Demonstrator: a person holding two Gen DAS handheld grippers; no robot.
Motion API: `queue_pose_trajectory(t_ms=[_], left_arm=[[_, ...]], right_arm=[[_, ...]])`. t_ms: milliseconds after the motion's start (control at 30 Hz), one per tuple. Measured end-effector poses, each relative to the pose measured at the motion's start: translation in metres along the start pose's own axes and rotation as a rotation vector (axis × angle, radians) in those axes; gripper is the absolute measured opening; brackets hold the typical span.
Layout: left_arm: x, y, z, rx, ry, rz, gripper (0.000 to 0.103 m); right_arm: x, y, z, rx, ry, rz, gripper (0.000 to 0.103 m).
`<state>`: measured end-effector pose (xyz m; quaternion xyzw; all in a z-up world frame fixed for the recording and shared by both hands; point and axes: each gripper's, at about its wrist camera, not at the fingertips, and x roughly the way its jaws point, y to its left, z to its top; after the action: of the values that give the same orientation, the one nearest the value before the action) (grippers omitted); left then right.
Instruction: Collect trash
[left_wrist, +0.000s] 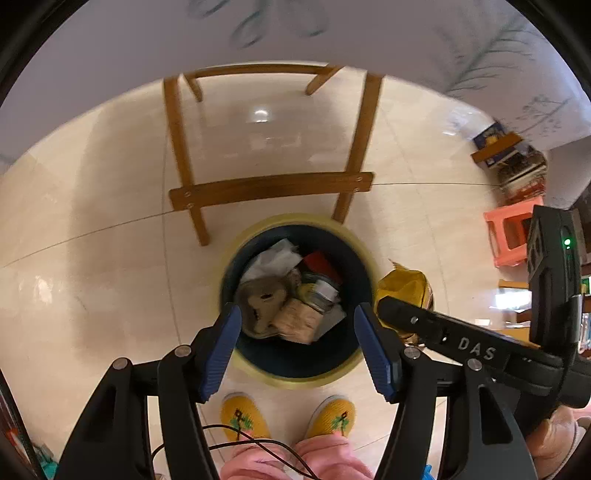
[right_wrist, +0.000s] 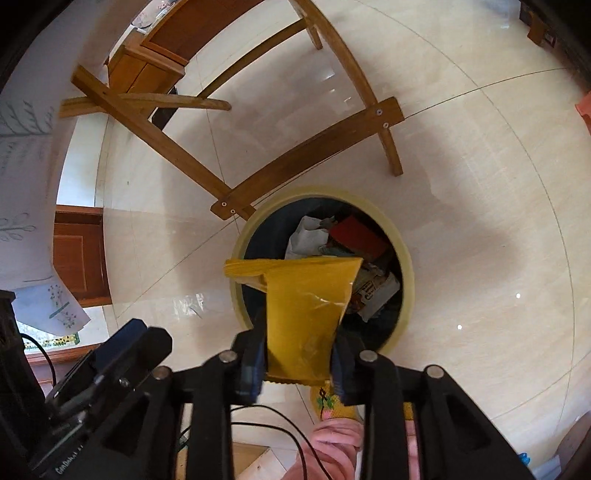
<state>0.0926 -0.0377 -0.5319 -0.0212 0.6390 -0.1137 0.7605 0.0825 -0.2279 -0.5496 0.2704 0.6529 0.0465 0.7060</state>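
Observation:
A round bin (left_wrist: 291, 220) with a pale yellow rim and dark inside stands on the tiled floor, holding paper, a jar and other rubbish (left_wrist: 295, 295). My left gripper (left_wrist: 297, 314) hangs right over its mouth, blue pads wide apart with nothing between them. My right gripper (right_wrist: 300, 334) is shut on a yellow plastic bag (right_wrist: 306, 295), which is pinched narrow between the pads. The bag hangs over the near left rim of the bin (right_wrist: 406, 258). In the left wrist view the yellow bag (left_wrist: 402, 286) shows just outside the bin's right rim.
A wooden chair frame (left_wrist: 269, 186) stands right behind the bin. A pink plastic stool (left_wrist: 509, 236) and stacked books sit at the far right. The person's yellow slippers (left_wrist: 243, 415) and pink trousers are just in front of the bin, with a black cable (left_wrist: 258, 443) across them.

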Motion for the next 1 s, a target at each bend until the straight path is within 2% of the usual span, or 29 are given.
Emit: queue_pose_trajectory(t_ms=[33, 100, 167, 400, 533, 700, 900, 1000], left_arm=[[-0.001, 0.003, -0.001, -0.007, 0.001, 0.006, 0.062], [-0.001, 0.012, -0.001, -0.020, 0.000, 0.014, 0.063], [-0.003, 0.019, 0.001, -0.032, -0.008, 0.022, 0.066], [-0.013, 0.029, 0.004, -0.052, -0.045, 0.039, 0.079], [-0.025, 0.028, 0.005, -0.053, -0.059, 0.043, 0.082], [-0.047, 0.025, 0.006, -0.064, -0.096, 0.048, 0.094], [-0.085, 0.019, 0.006, -0.073, -0.125, 0.069, 0.101], [-0.108, 0.014, 0.005, -0.072, -0.146, 0.081, 0.101]], right_arm=[[0.003, 0.002, 0.000, -0.006, 0.007, -0.002, 0.038], [0.005, 0.005, 0.000, -0.017, 0.017, -0.008, 0.050], [0.007, 0.008, 0.001, -0.027, 0.016, -0.014, 0.053], [0.010, 0.013, 0.000, -0.052, 0.021, -0.049, 0.053], [0.003, 0.019, -0.001, -0.080, 0.003, -0.063, 0.053], [-0.019, 0.033, -0.005, -0.125, -0.050, -0.076, 0.053], [-0.056, 0.047, -0.014, -0.136, -0.110, -0.093, 0.053], [-0.082, 0.055, -0.020, -0.141, -0.139, -0.095, 0.054]])
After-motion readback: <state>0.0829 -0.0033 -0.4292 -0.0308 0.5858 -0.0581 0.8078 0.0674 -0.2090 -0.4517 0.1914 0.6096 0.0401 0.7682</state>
